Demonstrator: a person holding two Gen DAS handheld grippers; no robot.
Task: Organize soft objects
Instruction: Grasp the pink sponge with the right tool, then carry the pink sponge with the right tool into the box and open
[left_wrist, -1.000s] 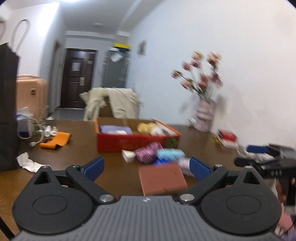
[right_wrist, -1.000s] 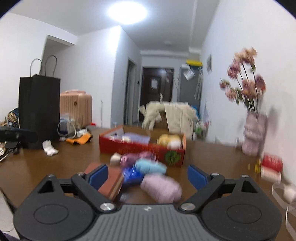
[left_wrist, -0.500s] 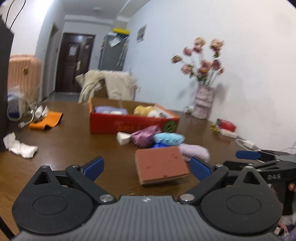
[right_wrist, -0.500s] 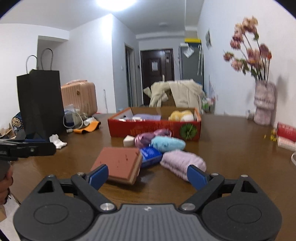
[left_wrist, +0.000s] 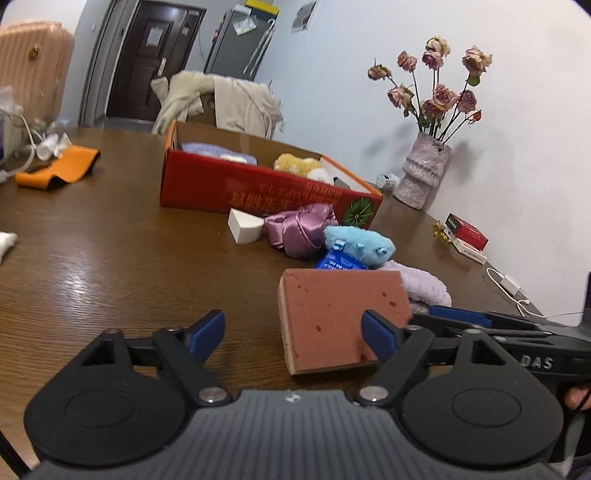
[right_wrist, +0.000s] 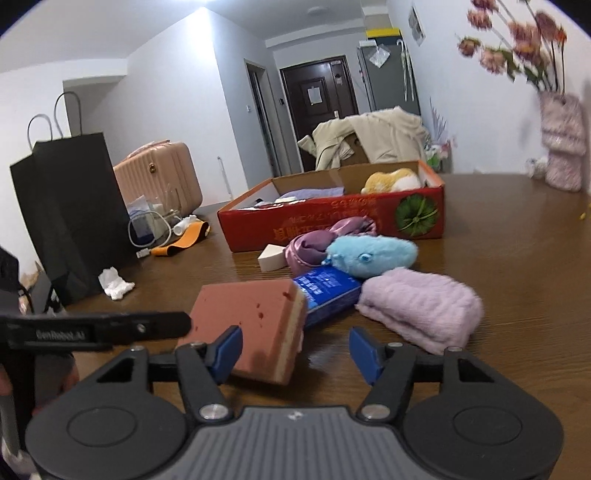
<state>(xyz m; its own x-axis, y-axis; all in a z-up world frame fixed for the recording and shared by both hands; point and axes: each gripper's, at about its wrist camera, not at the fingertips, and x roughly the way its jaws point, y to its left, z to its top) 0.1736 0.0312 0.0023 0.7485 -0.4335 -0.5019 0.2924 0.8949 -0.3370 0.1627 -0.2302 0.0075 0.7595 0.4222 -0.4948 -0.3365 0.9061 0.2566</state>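
Approaching near sponge (left_wrist: 332, 317), left gripper (left_wrist: 293, 330) and right gripper (right_wrist: 295, 349) just narrowing, both ungripped; next: centre, clamp, lift toward far box (left_wrist: 207, 184).

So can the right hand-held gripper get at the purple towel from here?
Probably yes: the right hand-held gripper is open, and the purple towel lies just ahead to its right with nothing on top; only the sponge crowds its left finger.

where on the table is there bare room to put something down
Bare wood left of the brick-red sponge, stretching to the orange pouch, and right of the lilac towel toward the vase. Crowded between sponge and red box.
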